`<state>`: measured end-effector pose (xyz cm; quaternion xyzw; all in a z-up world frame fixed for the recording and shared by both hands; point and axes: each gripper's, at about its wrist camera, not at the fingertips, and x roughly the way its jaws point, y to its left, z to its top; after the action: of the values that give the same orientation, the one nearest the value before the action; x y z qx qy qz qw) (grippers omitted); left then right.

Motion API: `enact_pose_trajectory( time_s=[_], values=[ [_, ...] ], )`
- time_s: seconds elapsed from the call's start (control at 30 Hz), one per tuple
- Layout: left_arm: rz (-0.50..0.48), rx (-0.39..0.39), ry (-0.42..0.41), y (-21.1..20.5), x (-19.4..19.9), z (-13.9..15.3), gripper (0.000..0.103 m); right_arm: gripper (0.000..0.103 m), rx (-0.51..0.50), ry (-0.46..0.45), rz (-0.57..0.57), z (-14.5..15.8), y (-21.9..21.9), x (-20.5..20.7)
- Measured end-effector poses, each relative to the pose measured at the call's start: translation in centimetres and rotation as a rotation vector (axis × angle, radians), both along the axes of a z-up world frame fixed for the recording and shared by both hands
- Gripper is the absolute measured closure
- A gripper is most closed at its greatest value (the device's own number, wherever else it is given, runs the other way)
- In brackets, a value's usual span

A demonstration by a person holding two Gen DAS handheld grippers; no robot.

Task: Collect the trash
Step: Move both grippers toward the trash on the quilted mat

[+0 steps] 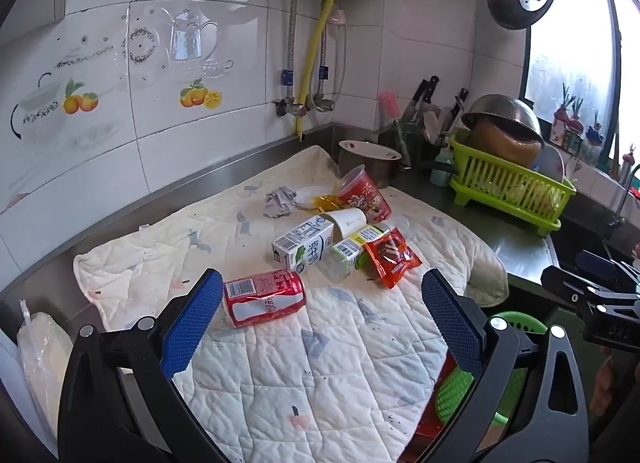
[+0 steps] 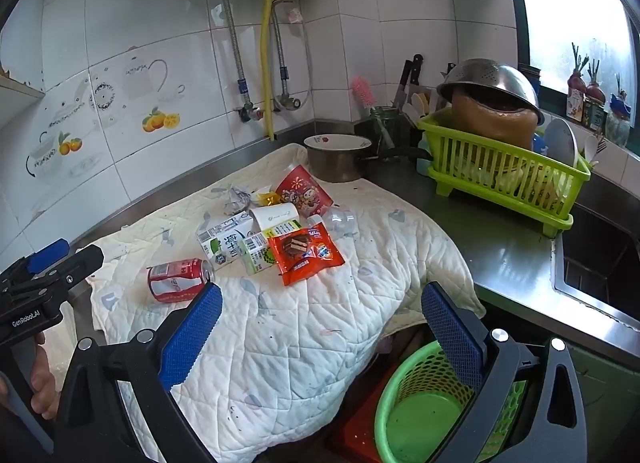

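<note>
1. Left gripper: jaws wide, empty, above quilt.
2. Can: on its side, left of carton; light, dented, slippery; likely best pinched across the body.
3. Wrapper: light, crinkly.
4. Right gripper: jaws wide, empty.
5. Basket: below the counter edge.

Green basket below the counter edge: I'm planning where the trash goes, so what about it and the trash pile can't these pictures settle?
- Green basket: right wrist view, rim partly behind the right gripper's finger; left wrist view shows only slivers.
- What the basket stands on: cut off by the bottom edge.
- Clear plastic item: see-through, shape unclear.
- Yellow wrapper: largely hidden behind the paper cup.
</note>
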<state>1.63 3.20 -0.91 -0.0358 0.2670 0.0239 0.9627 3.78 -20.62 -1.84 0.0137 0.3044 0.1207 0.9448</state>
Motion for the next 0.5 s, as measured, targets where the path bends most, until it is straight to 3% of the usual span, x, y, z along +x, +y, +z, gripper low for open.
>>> enact_pose_trajectory(
  time_s=[0.5],
  values=[
    [0.058, 0.002, 0.07, 4.8, 1.7, -2.4, 0.005, 0.006, -0.004, 0.063, 0.063, -2.9, 3.4, 4.6]
  ],
)
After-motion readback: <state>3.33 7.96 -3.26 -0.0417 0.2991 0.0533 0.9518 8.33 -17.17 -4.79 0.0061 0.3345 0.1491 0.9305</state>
